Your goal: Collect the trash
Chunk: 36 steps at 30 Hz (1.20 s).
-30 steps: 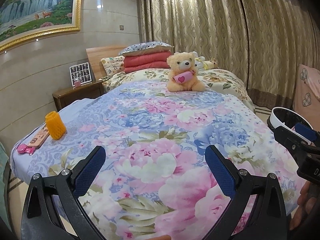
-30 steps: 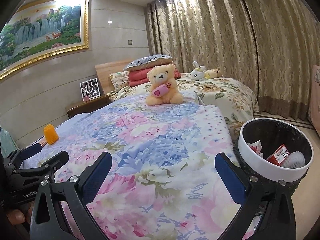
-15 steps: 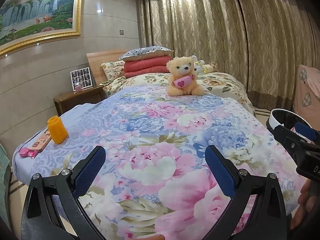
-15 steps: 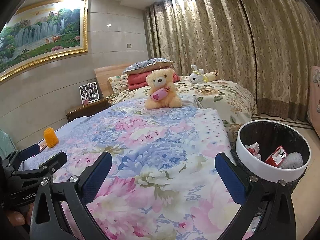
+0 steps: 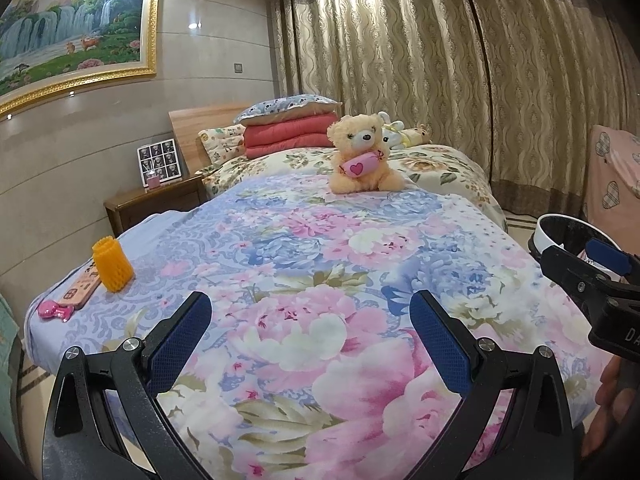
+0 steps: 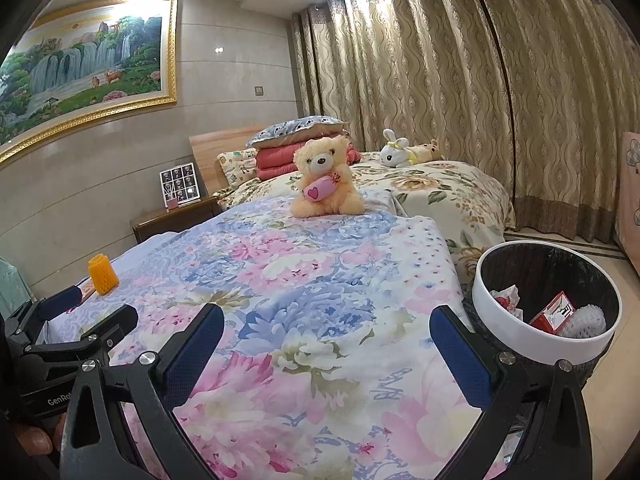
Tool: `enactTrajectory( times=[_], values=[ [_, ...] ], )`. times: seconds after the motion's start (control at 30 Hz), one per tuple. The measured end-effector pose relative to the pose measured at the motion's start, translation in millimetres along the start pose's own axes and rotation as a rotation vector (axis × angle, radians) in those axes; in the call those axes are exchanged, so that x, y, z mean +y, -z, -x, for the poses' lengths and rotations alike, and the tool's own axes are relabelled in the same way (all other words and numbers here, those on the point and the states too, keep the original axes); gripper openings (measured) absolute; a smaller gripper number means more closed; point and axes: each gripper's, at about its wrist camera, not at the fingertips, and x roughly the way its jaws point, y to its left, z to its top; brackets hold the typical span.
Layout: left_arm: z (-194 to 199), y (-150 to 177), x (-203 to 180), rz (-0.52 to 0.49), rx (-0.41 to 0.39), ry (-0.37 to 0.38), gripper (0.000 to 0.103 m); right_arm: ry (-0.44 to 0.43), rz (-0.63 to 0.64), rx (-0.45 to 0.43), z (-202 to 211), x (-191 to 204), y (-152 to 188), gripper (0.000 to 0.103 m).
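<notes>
An orange foam net sleeve [image 5: 112, 265] stands upright on the bed's near left corner, also in the right wrist view [image 6: 103, 274]. Beside it lie a flat pink-orange packet [image 5: 79, 289] and a pink wrapper [image 5: 55, 311]. The round bin [image 6: 545, 343] with a white rim stands on the floor right of the bed, holding a red box [image 6: 554, 312], crumpled paper and white foam netting. My left gripper [image 5: 310, 318] is open and empty over the floral quilt. My right gripper [image 6: 328, 330] is open and empty too, the bin just right of it.
A teddy bear [image 5: 360, 156] sits mid-bed, with stacked pillows [image 5: 288, 128] and a plush rabbit [image 6: 396, 154] behind. A wooden nightstand [image 5: 156, 206] stands at the left wall. Curtains [image 6: 460, 100] hang along the far side. A hand [image 5: 608, 408] holds the right gripper.
Both cameras have tilted up and drawn back slightly, so the bed sits lower in view. Both grippers stay open and nothing on the bed has moved.
</notes>
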Motion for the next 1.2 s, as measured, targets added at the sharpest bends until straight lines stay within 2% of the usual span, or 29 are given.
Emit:
enactTrajectory(
  times=[1.2],
  values=[
    [-3.7, 3.8, 0.6, 0.000, 0.015, 0.012, 0.102, -0.003, 0.007, 0.011, 0.8, -0.5, -1.2, 0.103]
  ],
)
